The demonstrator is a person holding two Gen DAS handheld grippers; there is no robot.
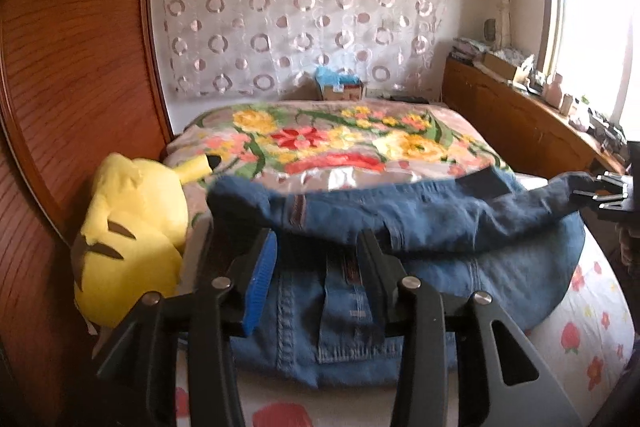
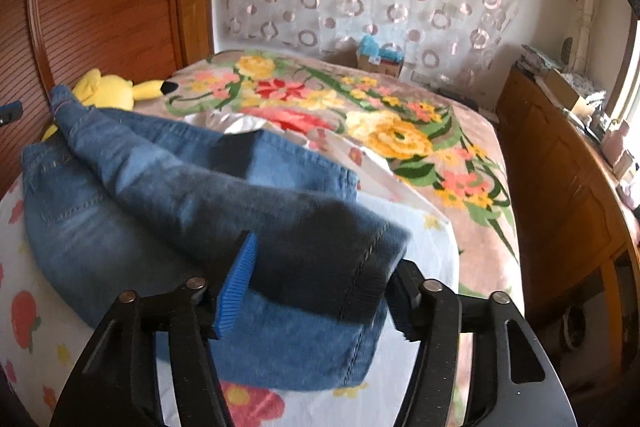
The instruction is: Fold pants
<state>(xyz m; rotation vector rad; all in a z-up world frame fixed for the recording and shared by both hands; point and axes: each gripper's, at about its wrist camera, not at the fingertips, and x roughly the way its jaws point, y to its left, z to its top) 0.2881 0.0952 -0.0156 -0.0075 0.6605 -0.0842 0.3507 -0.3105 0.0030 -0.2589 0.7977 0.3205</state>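
Blue jeans [image 1: 460, 247] lie on the bed, one layer folded over another. My left gripper [image 1: 316, 251] is open, its jaws astride the waistband end near a belt loop. My right gripper [image 2: 320, 267] is open with the leg hem [image 2: 360, 267] lying between its jaws; it also shows at the right edge of the left wrist view [image 1: 600, 193]. The jeans [image 2: 160, 179] run from the hem toward the far left in the right wrist view. I cannot tell whether either gripper's pads touch the cloth.
A yellow plush toy [image 1: 132, 235] lies at the jeans' left, against the wooden wardrobe [image 1: 80, 67]. A flowered blanket [image 1: 340, 143] covers the far bed. A wooden cabinet [image 2: 560, 167] with clutter runs along the right. A box [image 2: 380, 59] sits by the curtain.
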